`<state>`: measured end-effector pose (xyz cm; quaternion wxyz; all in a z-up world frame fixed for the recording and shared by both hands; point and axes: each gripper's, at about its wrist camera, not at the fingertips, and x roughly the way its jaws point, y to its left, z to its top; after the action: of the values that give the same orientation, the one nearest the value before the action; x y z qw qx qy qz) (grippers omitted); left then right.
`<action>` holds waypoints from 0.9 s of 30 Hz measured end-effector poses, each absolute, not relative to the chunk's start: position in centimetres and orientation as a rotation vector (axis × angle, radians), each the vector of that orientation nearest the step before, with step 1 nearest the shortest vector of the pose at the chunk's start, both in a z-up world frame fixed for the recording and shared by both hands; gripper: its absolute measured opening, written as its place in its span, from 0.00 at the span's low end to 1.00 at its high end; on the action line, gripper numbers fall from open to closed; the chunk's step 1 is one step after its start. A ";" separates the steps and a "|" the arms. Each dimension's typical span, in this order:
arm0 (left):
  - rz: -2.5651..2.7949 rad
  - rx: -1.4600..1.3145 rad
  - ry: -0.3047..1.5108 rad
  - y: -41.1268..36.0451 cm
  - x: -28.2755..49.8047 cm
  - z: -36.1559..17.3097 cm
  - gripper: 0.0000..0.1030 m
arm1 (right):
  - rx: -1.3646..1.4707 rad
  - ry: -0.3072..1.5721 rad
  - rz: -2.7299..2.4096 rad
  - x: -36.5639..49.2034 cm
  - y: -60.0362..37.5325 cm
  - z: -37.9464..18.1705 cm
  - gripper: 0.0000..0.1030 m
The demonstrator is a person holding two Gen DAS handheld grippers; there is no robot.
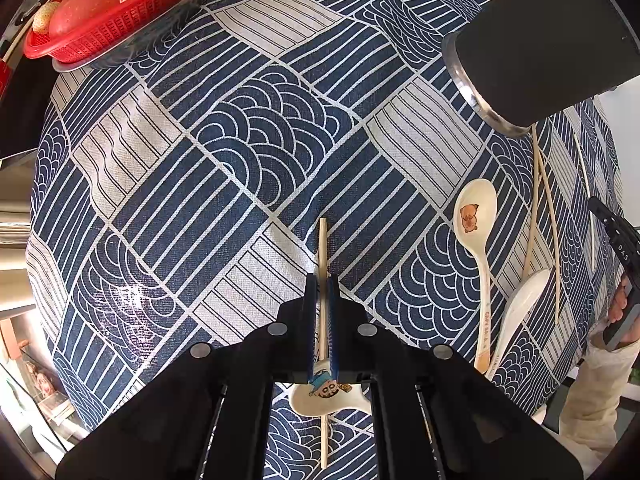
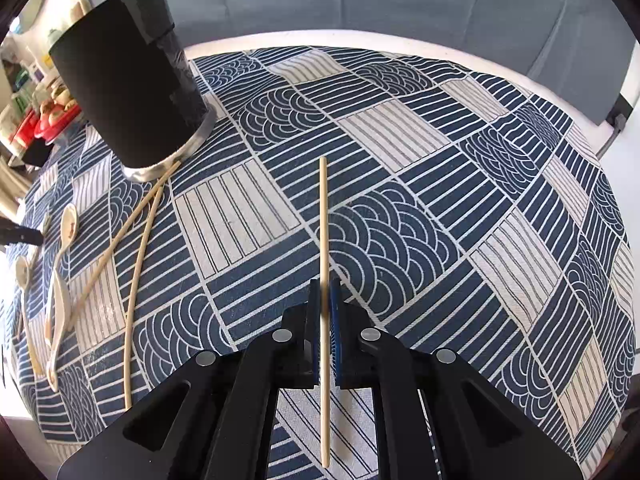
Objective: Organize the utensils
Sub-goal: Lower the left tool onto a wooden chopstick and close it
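Note:
My left gripper (image 1: 322, 280) points down at the patterned tablecloth (image 1: 240, 140), shut on a wooden chopstick (image 1: 322, 240) that sticks out past the jaws. A cartoon-printed spoon bowl (image 1: 326, 396) shows under the jaws; I cannot tell whether it is gripped too. My right gripper (image 2: 325, 284) is shut on another chopstick (image 2: 323, 208), lifted over the cloth. The black utensil holder (image 1: 540, 48) (image 2: 128, 80) stands upright. At its foot lie two loose chopsticks (image 1: 544, 200) (image 2: 120, 232), a bear-printed spoon (image 1: 474, 216) (image 2: 70, 220) and a white spoon (image 1: 516, 312) (image 2: 56, 304).
A red basket of strawberries (image 1: 100, 28) sits at the table's far left corner. The table's white far edge (image 2: 360, 36) runs along a grey wall. A person's hand and sleeve (image 1: 600, 380) are at the right edge of the left wrist view.

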<state>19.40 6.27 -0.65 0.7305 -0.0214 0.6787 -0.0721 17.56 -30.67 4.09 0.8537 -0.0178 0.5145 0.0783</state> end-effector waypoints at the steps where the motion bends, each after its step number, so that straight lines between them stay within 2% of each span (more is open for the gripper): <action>1: -0.151 -0.037 1.479 6.5 19.4 -0.3 0.02 | -0.029 1.072 0.167 17.5 -30.8 4.5 0.04; 9: -0.115 -0.061 1.364 8.7 20.4 4.0 0.00 | -0.004 0.995 0.182 17.1 -30.5 7.0 0.04; 20: -0.180 -0.030 1.453 4.8 18.2 1.9 0.01 | 0.006 0.994 0.220 16.5 -29.2 6.6 0.04; 27: -0.148 0.034 1.485 3.6 18.7 0.2 0.06 | 0.021 0.997 0.222 16.3 -29.5 6.5 0.04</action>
<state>18.69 3.61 0.25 0.7340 0.0153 0.6756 -0.0673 16.30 -29.52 6.51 0.8723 0.0103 0.4772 0.1062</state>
